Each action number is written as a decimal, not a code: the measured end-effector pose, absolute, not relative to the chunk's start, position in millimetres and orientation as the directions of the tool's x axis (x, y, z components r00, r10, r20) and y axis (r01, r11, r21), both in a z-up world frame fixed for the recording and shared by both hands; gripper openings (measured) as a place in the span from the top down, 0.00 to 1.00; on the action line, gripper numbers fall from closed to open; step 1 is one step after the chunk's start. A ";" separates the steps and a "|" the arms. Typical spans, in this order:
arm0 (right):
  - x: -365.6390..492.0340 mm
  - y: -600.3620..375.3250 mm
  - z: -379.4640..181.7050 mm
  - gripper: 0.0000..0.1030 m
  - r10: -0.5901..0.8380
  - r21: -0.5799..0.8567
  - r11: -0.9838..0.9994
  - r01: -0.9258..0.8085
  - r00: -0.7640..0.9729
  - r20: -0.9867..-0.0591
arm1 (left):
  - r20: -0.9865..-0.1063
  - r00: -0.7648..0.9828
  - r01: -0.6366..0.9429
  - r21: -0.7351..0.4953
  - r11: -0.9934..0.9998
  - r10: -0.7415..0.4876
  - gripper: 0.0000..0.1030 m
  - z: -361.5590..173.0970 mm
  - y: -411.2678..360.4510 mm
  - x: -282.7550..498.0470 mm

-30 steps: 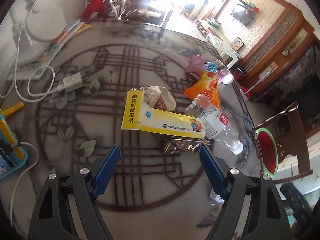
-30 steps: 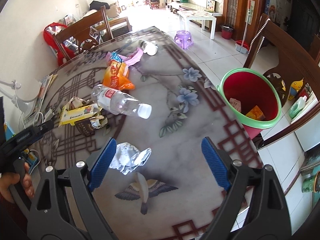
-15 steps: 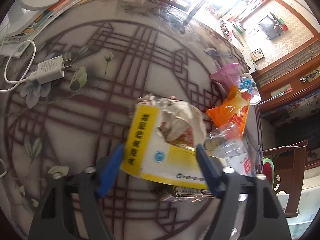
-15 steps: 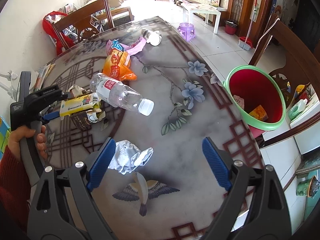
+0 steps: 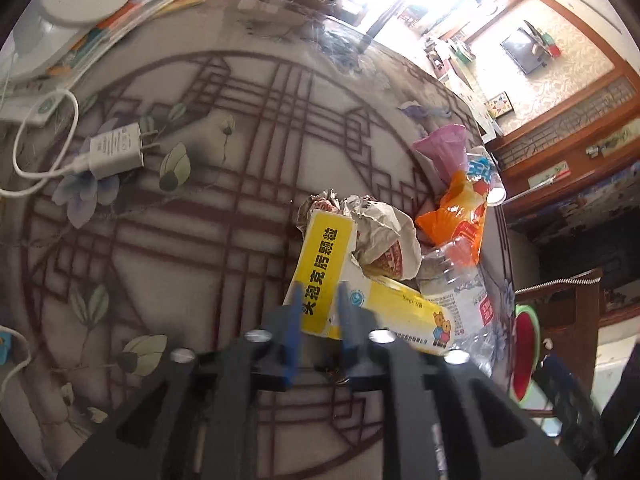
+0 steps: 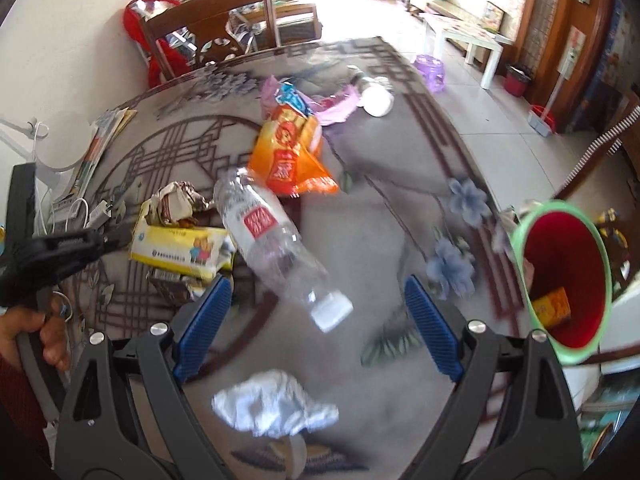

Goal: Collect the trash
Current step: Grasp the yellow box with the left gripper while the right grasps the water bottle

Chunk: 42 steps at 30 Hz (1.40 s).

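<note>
Your left gripper (image 5: 319, 312) is clamped on the yellow box (image 5: 326, 276), on the counter (image 5: 180, 240). Your right gripper (image 6: 316, 320) hangs apart over the bottle (image 6: 272, 240). Wrappers (image 6: 290, 152) and tissue (image 6: 272, 404) remain; the bin (image 6: 560, 276) holds little.

- yellow medicine box (image 5: 326, 268), flat, crushed, on table; near end pinched between blue pads
- crumpled paper wrapper (image 5: 380, 232) touching box, far side
- clear plastic bottle (image 6: 272, 240) on its side, white cap near-right
- orange snack bag (image 6: 290, 156) beyond bottle
- crumpled white tissue (image 6: 272, 404) nearest
- red bin, green rim (image 6: 600, 280), right, off table
</note>
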State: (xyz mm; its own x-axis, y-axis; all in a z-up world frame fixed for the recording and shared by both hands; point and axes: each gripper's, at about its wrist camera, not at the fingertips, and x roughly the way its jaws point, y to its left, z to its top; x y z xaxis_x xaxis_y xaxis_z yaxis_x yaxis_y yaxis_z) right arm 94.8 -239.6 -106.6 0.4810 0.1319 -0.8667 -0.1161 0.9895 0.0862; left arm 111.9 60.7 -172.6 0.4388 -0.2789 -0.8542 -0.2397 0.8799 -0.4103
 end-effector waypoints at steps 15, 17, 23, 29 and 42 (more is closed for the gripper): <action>160.3 -196.8 -178.3 0.52 0.237 0.144 0.923 -0.356 0.232 -0.943 | -0.896 0.363 0.431 -0.083 0.898 -0.257 0.24 -153.4 -4.0 146.0; 161.0 -199.5 -172.5 0.57 0.253 0.165 0.928 -0.334 0.243 -0.936 | -0.916 0.320 0.499 -0.055 0.865 -0.243 0.24 -161.9 -15.7 153.5; 146.5 -232.8 -166.1 0.57 0.297 0.248 0.946 -0.207 0.253 -0.921 | -0.941 0.238 0.653 -0.029 0.757 -0.241 0.19 -177.5 -43.5 156.7; 132.8 -242.5 -169.3 0.57 0.301 0.266 0.949 -0.168 0.246 -0.921 | -0.951 0.235 0.716 0.029 0.698 -0.202 0.15 -181.5 -65.2 147.9; 91.2 -242.6 -115.4 0.57 0.347 0.316 0.938 -0.144 0.408 -0.844 | -0.854 0.351 0.322 -0.276 0.906 -0.385 0.78 -147.3 -11.6 144.5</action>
State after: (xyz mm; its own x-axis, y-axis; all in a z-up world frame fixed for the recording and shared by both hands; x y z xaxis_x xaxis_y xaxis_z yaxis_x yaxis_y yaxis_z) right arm 91.2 -242.6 -115.4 0.4081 0.3469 -0.8444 -0.1435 0.9379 0.3160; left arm 144.5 -11.6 -147.3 0.3513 -0.3846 -0.8536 0.3216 0.9058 -0.2758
